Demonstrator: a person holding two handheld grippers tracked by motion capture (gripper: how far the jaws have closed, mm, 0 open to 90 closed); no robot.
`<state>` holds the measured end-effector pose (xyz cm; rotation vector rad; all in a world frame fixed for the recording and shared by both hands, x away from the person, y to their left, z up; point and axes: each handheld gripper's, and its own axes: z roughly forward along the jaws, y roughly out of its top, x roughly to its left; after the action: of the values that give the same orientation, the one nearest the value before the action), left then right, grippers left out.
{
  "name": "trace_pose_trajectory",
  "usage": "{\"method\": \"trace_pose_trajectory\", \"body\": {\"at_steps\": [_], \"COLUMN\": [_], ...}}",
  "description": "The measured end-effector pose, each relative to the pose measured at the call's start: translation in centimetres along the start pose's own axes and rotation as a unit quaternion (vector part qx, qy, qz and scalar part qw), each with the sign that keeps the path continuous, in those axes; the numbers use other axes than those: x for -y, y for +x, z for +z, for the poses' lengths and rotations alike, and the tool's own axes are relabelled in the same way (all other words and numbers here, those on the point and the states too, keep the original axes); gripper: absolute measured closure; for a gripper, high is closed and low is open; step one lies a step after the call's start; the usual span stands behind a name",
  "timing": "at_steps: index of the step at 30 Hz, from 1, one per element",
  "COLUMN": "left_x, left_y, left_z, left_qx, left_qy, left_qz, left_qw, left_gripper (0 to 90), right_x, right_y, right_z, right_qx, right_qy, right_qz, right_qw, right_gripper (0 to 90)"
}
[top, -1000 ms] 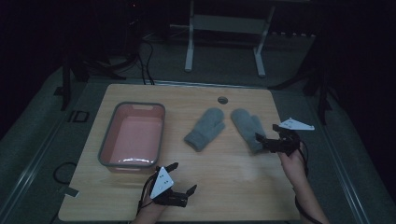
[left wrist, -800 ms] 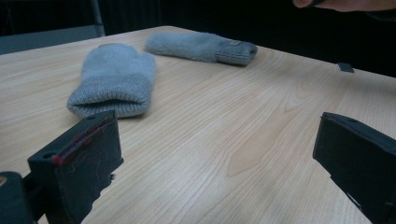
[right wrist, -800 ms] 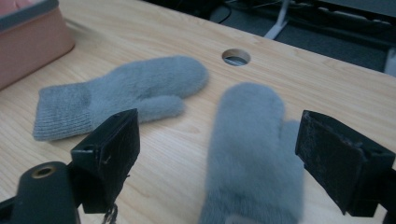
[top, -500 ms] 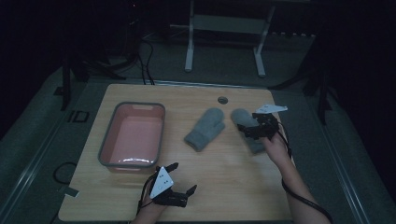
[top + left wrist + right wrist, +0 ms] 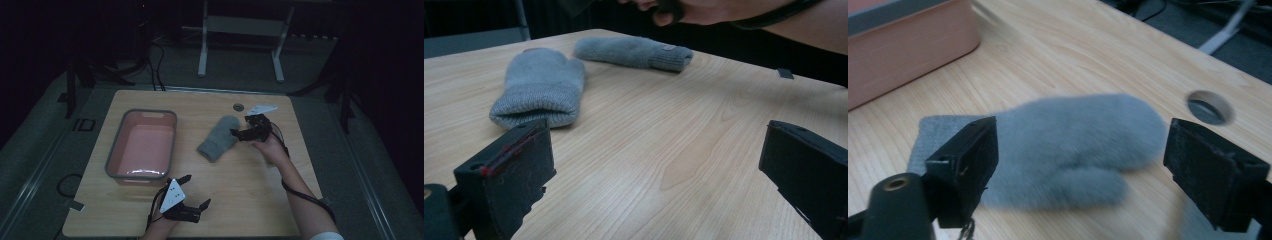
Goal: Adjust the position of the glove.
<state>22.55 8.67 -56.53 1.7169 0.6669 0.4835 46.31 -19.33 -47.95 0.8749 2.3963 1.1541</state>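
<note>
Change: the right tongs [image 5: 239, 134] have swung left from the tabletop's right edge and now hang over the mittens.
Right tongs: jaws wide apart, framing the near mitten [image 5: 1068, 150] without touching it.
Mittens: the near mitten lies mid-tabletop [image 5: 260, 195]; the far mitten [image 5: 634, 51] lies just beside it, under the right hand.
Left tongs [image 5: 196, 203]: unmoved at the near edge, jaws apart, holding nothing.
Pink bin [image 5: 115, 150]: left of the mittens, empty.
Meaning: likely a grasp is next, then the bin.
</note>
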Motion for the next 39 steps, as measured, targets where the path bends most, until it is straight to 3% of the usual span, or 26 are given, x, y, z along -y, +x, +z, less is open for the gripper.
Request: {"method": "trace_pose_trajectory", "body": {"at_steps": [1, 3, 9, 18, 20, 25, 29, 32, 39], "left_x": [0.0, 0.0, 0.0, 0.0, 0.0, 0.0, 0.0, 0.0, 0.0], "left_y": [0.0, -0.1, -0.1, -0.1, -0.1, -0.2, -0.2, -0.2, 0.0], "left_z": [0.0, 0.0, -0.1, -0.2, -0.2, -0.3, -0.3, -0.3, -0.4], "left_qx": [0.0, 0.002, 0.006, 0.004, 0.003, 0.003, 0.003, 0.003, -0.001], "left_qy": [0.0, 0.0, 0.0, -0.001, 0.001, 0.001, 0.001, 0.001, -0.002], "left_qz": [0.0, 0.0, -0.001, -0.001, 0.001, 0.002, 0.001, 0.001, -0.001], "left_qw": [1.0, 1.0, 1.0, 1.0, 1.0, 1.0, 1.0, 1.0, 1.0], "left_gripper": [1.5, 1.5, 1.5, 1.5, 1.5, 1.5, 1.5, 1.5, 1.5], "right_x": [0.0, -0.5, -0.6, 0.9, 1.1, 1.3, 1.1, 0.9, 0.0], "right_y": [0.0, 0.4, 0.9, 0.8, 0.9, 0.4, 0.4, 0.7, 0.6], "right_z": [0.0, 1.9, 5.1, 8.5, 8.7, 9.0, 8.8, 8.7, 7.0], "right_qx": [0.0, -0.006, -0.018, -0.014, -0.017, -0.044, -0.043, -0.043, -0.065], "right_qy": [0.0, 0.011, 0.043, 0.096, 0.098, 0.103, 0.106, 0.106, 0.094], "right_qz": [0.0, -0.017, -0.034, -0.028, -0.039, -0.028, -0.025, -0.029, -0.025], "right_qw": [1.0, 0.9998, 0.9983, 0.9949, 0.9942, 0.9933, 0.9931, 0.993, 0.9931], "right_gripper": [14.6, 18.2, 22.5, 25.5, 30.3, 43.6, 64.9, 75.0, 78.3]}}
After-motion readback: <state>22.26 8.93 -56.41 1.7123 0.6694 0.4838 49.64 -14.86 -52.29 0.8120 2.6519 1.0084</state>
